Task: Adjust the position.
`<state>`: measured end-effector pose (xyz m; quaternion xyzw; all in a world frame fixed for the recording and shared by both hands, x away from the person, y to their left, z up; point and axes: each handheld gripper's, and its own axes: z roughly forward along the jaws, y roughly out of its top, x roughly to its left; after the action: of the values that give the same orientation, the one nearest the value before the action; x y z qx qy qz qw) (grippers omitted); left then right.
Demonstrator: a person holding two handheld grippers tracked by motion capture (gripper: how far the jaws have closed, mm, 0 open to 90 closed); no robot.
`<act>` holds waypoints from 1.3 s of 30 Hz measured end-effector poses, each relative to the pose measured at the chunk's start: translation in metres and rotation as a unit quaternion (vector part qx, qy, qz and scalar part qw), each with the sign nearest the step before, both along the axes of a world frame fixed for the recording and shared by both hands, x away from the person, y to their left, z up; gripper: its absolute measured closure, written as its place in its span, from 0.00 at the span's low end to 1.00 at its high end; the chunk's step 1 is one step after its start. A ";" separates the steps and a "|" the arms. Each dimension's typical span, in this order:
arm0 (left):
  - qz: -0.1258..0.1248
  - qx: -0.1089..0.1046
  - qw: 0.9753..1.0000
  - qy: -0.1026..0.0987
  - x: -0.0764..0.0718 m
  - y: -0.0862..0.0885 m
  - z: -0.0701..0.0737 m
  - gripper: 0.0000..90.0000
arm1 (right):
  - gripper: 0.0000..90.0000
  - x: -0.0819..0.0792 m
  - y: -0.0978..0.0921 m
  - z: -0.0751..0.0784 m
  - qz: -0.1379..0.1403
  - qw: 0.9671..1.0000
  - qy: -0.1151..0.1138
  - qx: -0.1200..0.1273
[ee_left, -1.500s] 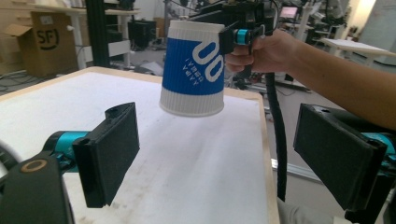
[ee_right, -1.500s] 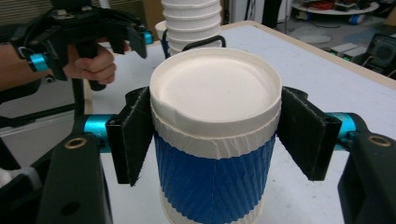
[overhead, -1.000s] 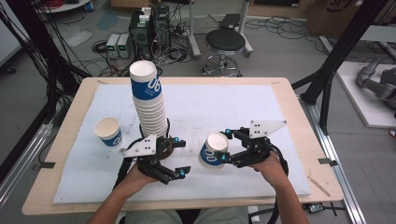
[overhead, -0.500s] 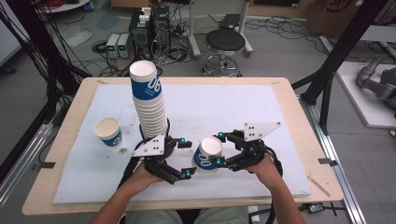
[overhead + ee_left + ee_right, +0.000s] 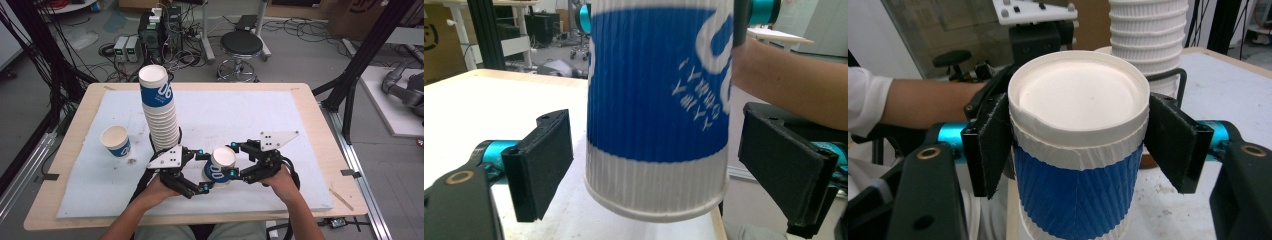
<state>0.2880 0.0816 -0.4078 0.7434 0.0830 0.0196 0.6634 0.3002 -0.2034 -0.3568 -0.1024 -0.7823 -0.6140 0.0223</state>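
From above, the right gripper (image 5: 234, 159) carries a blue-and-white paper cup (image 5: 218, 166) over the white mat (image 5: 260, 115), just in front of the tall cup stack (image 5: 160, 107); a lone cup (image 5: 116, 140) stands well left. The left gripper view shows more — the left gripper (image 5: 669, 175) spread wide, both pads clear of the cup's base. The right gripper view settles the grip — jaws clamped against the rim band

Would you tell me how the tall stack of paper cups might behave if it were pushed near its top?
The tall stack looks narrow-based and leans slightly, so it would probably tip rather than slide. Being ribbed paper, it is likely light, and the nested cups may well separate on falling.
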 end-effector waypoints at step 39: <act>0.016 0.097 0.995 0.012 0.002 0.013 0.007 0.33 | 0.20 -0.002 -0.006 -0.001 -0.038 0.999 0.012 -0.020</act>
<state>0.2904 0.0947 -0.4009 0.8031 0.1004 0.0296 0.5866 0.2987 -0.2096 -0.3579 -0.1397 -0.7899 -0.5970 0.0062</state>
